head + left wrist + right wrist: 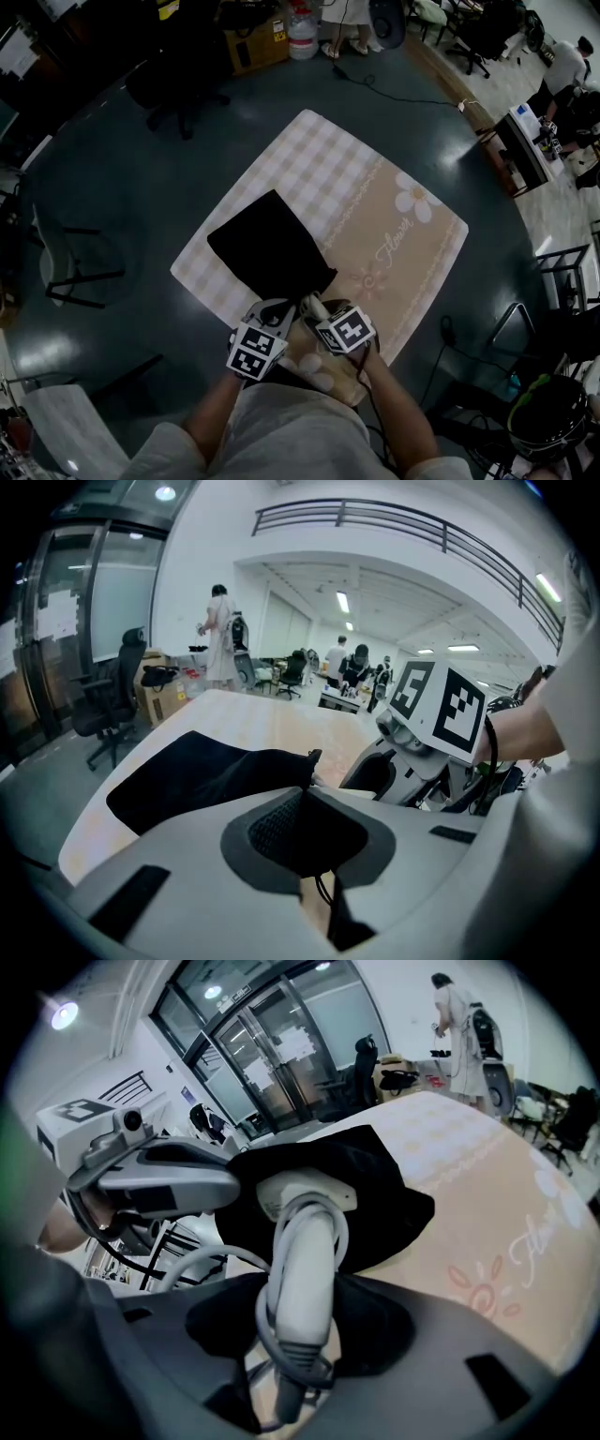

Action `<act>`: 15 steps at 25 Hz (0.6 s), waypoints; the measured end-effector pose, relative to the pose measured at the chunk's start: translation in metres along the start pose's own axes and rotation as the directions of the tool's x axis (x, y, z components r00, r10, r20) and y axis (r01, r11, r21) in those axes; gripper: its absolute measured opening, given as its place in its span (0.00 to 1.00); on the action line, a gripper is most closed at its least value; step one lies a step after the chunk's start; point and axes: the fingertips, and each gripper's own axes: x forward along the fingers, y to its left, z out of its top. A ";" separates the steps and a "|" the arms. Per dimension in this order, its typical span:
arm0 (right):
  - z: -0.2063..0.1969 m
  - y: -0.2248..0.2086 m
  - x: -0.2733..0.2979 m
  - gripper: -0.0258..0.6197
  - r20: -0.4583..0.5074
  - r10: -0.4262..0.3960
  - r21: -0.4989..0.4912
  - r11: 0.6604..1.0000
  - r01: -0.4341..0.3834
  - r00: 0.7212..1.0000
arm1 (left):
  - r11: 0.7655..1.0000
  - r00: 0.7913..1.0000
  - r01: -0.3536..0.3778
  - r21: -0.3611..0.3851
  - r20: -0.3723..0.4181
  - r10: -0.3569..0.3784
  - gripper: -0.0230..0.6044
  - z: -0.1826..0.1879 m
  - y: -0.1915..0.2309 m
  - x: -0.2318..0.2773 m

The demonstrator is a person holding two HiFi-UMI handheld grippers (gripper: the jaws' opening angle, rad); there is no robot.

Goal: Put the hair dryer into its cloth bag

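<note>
We have the left gripper (307, 799) clamped on the near lip of the cloth bag (270, 248) toward the mat's (412, 253) near corner, while the right gripper (300, 1312) grips the hair dryer (298, 1241) by its cord-wrapped handle, long axis pointing ahead, head apparently just inside the mouth.

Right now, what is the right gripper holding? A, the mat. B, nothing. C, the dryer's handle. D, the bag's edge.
C: the right gripper is shut on the dryer at its white handle, while the left gripper pinches the bag.
</note>
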 end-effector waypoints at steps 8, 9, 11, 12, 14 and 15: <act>0.004 -0.002 0.006 0.39 0.015 -0.015 -0.003 1.000 0.015 1.000 | 1.000 1.000 0.014 -0.010 0.005 -0.014 0.07 0.003 0.001 -0.003; 0.005 -0.002 0.006 0.39 0.015 -0.015 -0.003 1.000 0.015 1.000 | 1.000 1.000 0.015 -0.009 0.006 -0.015 0.07 0.003 0.001 -0.003; 0.007 -0.002 0.007 0.39 0.015 -0.016 -0.005 1.000 0.016 1.000 | 1.000 1.000 0.015 -0.011 0.004 -0.015 0.07 0.004 0.000 -0.003; 0.007 -0.002 0.008 0.39 0.014 -0.016 -0.007 1.000 0.016 1.000 | 1.000 1.000 0.016 -0.011 0.004 -0.016 0.07 0.004 0.000 -0.004; 0.007 -0.002 0.010 0.39 0.014 -0.015 -0.009 1.000 0.016 1.000 | 1.000 1.000 0.017 -0.010 0.006 -0.017 0.07 0.003 0.000 -0.004; 0.008 -0.001 0.011 0.39 0.015 -0.014 -0.009 1.000 0.014 1.000 | 1.000 1.000 0.017 -0.010 0.007 -0.017 0.07 0.003 0.000 -0.004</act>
